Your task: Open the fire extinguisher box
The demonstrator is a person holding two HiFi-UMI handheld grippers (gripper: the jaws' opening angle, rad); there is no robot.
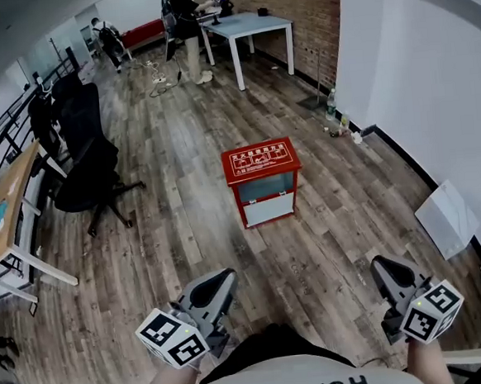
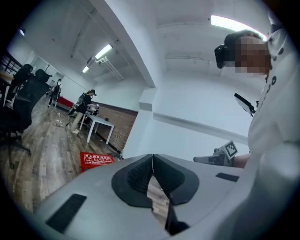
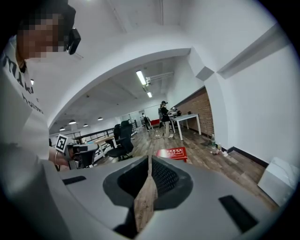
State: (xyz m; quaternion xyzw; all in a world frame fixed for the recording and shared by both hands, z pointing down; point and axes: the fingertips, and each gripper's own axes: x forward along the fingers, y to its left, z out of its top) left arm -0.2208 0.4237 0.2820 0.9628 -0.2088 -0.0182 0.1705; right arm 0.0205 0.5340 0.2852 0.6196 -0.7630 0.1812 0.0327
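Fire extinguisher box (image 1: pixel 262 181) stands upright on the open wooden floor (image 1: pixel 186 233), well off the wall edge and well ahead of you. Its pale front faces you, and the red lid's long side runs across. Your left gripper (image 1: pixel 218 281) and right gripper (image 1: pixel 386 268) hang low at your waist, fingers (image 3: pixel 162 174) pressed together on nothing. The box lies between them, a touch nearer the left, so I'd say you need to step forward first.
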